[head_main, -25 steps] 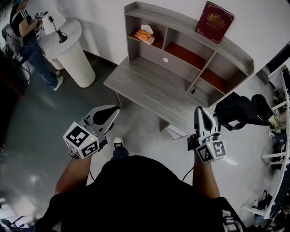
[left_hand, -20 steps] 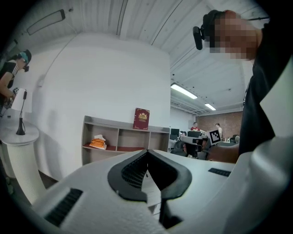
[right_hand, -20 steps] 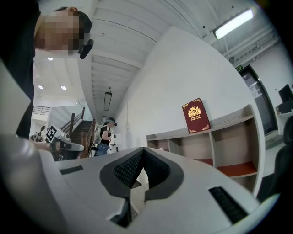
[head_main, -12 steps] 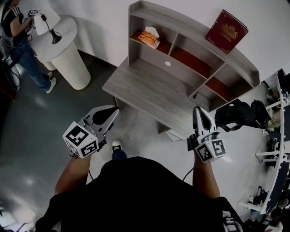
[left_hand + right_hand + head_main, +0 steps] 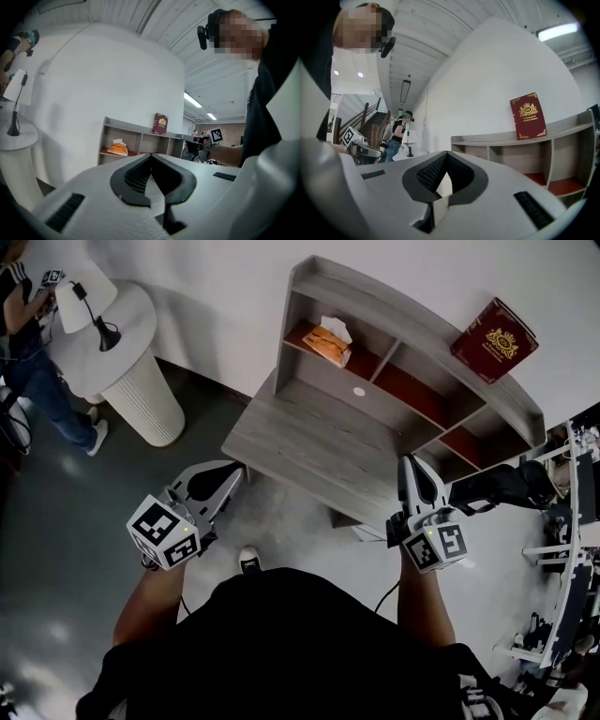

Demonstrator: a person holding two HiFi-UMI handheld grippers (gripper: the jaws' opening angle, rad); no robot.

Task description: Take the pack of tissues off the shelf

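Stage: approach; grasp not yet begun.

Item sought: pack of tissues [image 5: 330, 341], orange with a white sheet standing up. It lies in the leftmost compartment of the shelf [image 5: 412, 310], above the counter [image 5: 309, 432].

Left tongs [image 5: 228, 476]: jaws together with nothing between them. They are held low before the person, short of the counter's near edge and pointed toward the shelf.

Right tongs [image 5: 418, 472]: jaws together and empty. They show at the counter's near right edge, well apart from the pack.

Other stock: red book [image 5: 494, 340] upright on the shelf's top board, far right; not wanted.

Judgement: reach phase, with neither tool near the compartment. The next move calls for:
- carrying one pair of tongs, likely the left, forward over the counter
- parting the jaws before entering the compartment
- closing them across the pack's sides
- drawing the pack out clear of the divider
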